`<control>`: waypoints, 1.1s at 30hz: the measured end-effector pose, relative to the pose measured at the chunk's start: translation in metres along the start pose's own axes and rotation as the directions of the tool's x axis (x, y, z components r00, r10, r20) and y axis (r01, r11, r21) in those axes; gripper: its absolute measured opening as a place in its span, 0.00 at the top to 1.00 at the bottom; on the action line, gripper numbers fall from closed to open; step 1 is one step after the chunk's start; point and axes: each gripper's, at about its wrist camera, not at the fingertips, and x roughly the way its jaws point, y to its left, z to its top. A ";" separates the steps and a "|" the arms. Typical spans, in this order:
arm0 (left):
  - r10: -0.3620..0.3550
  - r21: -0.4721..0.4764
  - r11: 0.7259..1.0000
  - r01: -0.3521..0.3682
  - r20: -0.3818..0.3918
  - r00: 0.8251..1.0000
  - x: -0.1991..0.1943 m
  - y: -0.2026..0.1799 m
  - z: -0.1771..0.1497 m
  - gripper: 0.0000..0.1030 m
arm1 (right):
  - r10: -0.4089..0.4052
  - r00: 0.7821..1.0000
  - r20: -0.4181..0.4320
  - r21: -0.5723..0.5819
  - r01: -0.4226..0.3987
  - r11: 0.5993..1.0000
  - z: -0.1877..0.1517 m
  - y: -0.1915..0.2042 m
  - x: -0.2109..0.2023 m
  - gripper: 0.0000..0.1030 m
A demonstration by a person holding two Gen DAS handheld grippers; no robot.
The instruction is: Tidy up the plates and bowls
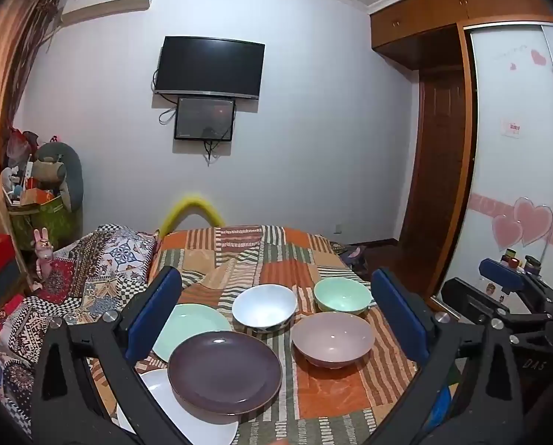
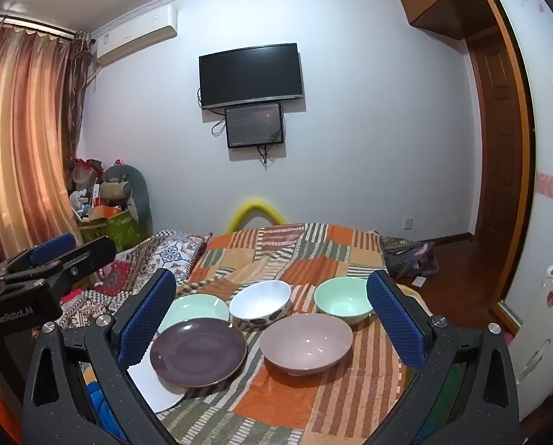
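- Our left tongs stand wide apart with nothing between the pads; in the left wrist view the right tongs show at the right edge beside the wardrobe door with pink hearts.
- Our right tongs gape just as wide and hold nothing; only the right wrist view shows the striped curtain in full, and the left tongs beside it.
- On the patchwork bed cover we count three bowls: a mauve bowl, a white bowl beyond it to the left, a green bowl beyond it to the right.
- We count three plates left of the mauve bowl: a dark purple plate nearest, resting on a white plate, and a green plate behind.
- One television hangs above a smaller screen.
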 end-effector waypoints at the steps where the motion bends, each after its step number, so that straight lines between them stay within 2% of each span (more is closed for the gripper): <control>1: 0.003 0.003 1.000 -0.003 -0.002 1.000 0.001 -0.001 0.000 0.00 | 0.000 1.000 -0.007 -0.006 0.000 1.000 0.000 0.000 0.000 0.00; 33: -0.033 0.014 0.999 0.033 0.000 0.999 0.000 -0.001 -0.002 0.00 | 0.009 1.000 -0.009 0.013 -0.009 1.000 0.000 0.001 0.003 0.00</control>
